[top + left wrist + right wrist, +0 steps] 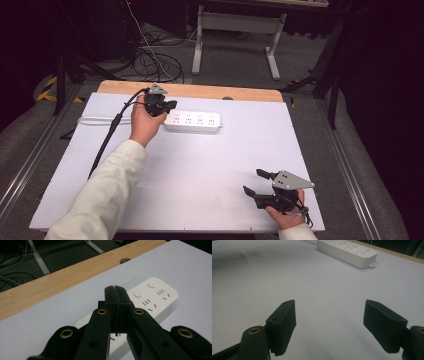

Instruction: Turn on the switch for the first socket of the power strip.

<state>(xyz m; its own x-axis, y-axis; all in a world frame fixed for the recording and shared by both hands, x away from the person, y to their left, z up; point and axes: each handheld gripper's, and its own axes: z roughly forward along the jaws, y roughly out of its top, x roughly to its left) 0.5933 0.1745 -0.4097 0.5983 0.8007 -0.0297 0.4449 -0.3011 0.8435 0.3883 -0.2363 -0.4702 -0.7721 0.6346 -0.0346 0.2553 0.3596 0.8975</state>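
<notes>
High view first: we see a white table [200, 165] with a strip of wood along its far edge. A white power strip [192, 121] lies flat near the far side of the table, and its white cord [102, 120] runs off to the left. The left gripper [167, 106] is held in a hand [145, 125] at the left end of the power strip, and its tip is just over that end. A black cable [107, 137] trails back from it beside a pale sleeve [102, 192]. The right gripper [255, 182] is at the near right corner, well apart from the power strip. Its fingers [248, 190] are spread wide with nothing between them.

Left gripper view next: we see the two fingers [111, 305] pressed flat together, with nothing between them. They sit over the power strip [155, 298], and we cannot tell if they touch it. Round buttons and plug holes show on its top. The wood strip [57, 281] runs behind.

Right gripper view last: we see the two fingers [283, 323] far apart above the bare table [312, 285]. The power strip [348, 251] lies far off at the top.
</notes>
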